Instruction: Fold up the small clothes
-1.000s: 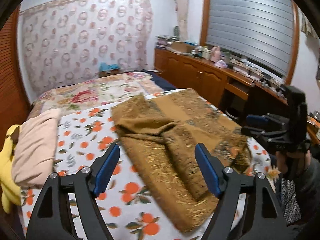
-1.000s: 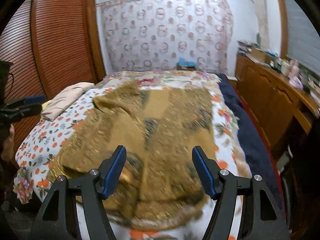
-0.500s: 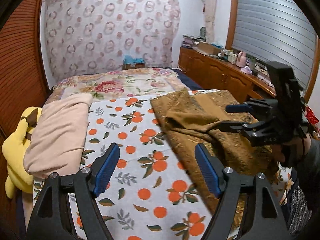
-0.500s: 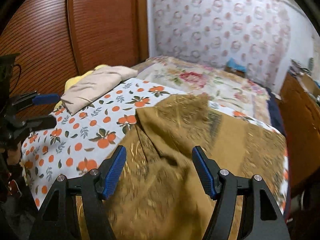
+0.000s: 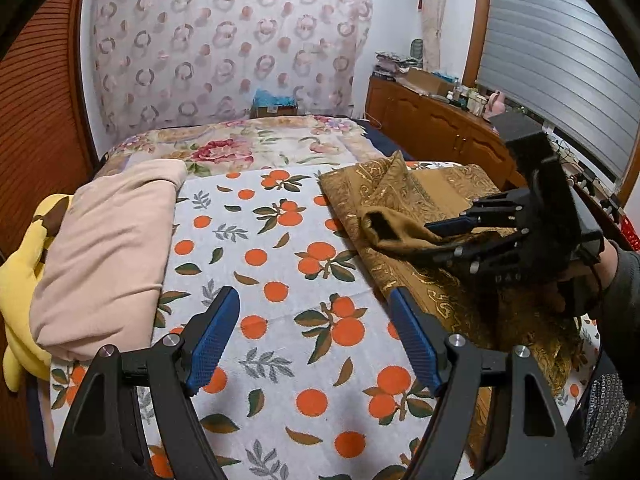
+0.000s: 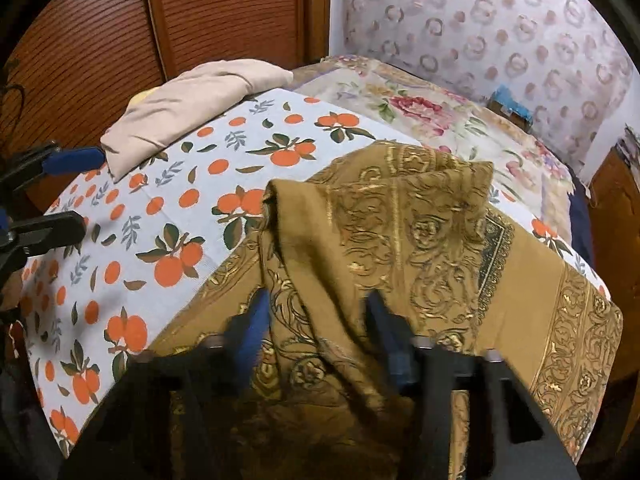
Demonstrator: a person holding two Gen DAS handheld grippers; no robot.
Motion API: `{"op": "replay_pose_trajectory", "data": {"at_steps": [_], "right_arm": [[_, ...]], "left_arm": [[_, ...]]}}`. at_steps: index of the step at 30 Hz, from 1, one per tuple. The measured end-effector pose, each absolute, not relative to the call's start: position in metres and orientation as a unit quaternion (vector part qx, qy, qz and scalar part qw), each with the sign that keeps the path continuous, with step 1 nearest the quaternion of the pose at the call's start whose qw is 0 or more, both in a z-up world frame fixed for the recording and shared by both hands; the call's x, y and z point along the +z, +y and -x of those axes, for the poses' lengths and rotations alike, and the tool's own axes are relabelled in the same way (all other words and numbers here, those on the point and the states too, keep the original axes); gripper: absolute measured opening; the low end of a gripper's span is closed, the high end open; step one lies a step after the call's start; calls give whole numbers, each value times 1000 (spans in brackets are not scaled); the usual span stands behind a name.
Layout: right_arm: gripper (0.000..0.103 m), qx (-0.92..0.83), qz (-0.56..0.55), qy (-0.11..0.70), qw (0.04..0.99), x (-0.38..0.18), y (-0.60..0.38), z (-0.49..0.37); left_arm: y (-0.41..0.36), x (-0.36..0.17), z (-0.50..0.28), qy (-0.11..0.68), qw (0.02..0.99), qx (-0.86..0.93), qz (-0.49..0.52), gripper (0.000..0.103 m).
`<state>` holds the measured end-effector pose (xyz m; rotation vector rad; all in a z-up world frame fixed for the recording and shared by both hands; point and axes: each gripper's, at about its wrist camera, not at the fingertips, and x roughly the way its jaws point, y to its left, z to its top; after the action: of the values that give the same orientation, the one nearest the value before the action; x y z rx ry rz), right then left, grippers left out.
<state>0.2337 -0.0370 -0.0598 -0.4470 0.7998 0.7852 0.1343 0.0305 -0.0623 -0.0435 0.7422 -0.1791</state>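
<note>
A brown cloth with gold patterns (image 5: 404,208) lies crumpled on the right side of the bed; in the right wrist view it (image 6: 400,240) fills the foreground. My right gripper (image 6: 316,328) has a raised fold of the cloth between its blurred blue fingers, which are closing on it; it also shows in the left wrist view (image 5: 452,236) with the fold bunched at its tips. My left gripper (image 5: 316,332) is open and empty above the orange-print sheet (image 5: 280,280), left of the cloth.
A folded beige garment (image 5: 108,240) lies at the bed's left edge over a yellow plush toy (image 5: 24,280). A floral blanket (image 5: 240,148) covers the bed's far end. A wooden cabinet (image 5: 436,128) with clutter stands on the right; a slatted wardrobe (image 6: 120,32) on the left.
My right gripper has dropped onto the brown cloth and narrowed around a fold of it. My left gripper has swung left, off the cloth, over the orange-print sheet.
</note>
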Motion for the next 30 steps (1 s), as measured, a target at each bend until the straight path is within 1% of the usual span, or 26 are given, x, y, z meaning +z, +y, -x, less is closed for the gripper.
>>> {"op": "replay_pose_trajectory", "data": {"at_steps": [1, 2, 5, 10, 13, 15, 16, 17, 18, 21, 24, 27, 30], "right_arm": [[18, 357, 200, 378, 831, -58, -41, -235], [9, 360, 197, 375, 831, -55, -46, -235], [7, 342, 197, 361, 845, -48, -55, -234], [6, 312, 153, 326, 879, -18, -100, -239], [6, 245, 133, 320, 905, -7, -142, -255], [6, 171, 121, 328, 921, -7, -173, -273], [7, 106, 137, 332, 927, -11, -186, -284], [12, 46, 159, 336, 927, -16, -195, -292], [13, 24, 159, 341, 926, -19, -204, -296], [16, 45, 118, 346, 930, -23, -217, -292], [24, 61, 119, 332, 934, -27, -210, -272], [28, 97, 115, 327, 933, -32, -199, -249], [36, 127, 119, 324, 930, -35, -196, -227]], "left_arm": [[30, -62, -135, 362, 928, -89, 21, 78], [29, -63, -136, 361, 928, -92, 20, 78], [26, -66, -140, 364, 926, -97, 22, 78], [19, -69, -143, 369, 924, -102, 18, 78], [16, -69, -142, 372, 922, -106, 18, 78], [12, -69, -142, 373, 921, -109, 17, 78], [10, -69, -142, 374, 921, -109, 16, 78], [9, -69, -142, 374, 921, -111, 15, 78], [7, -69, -141, 374, 921, -112, 14, 78], [0, -67, -137, 373, 921, -113, 7, 78], [-6, -65, -134, 372, 921, -115, 4, 78], [-10, -63, -130, 369, 922, -116, -1, 78], [-17, -61, -123, 367, 923, -120, -4, 78]]}}
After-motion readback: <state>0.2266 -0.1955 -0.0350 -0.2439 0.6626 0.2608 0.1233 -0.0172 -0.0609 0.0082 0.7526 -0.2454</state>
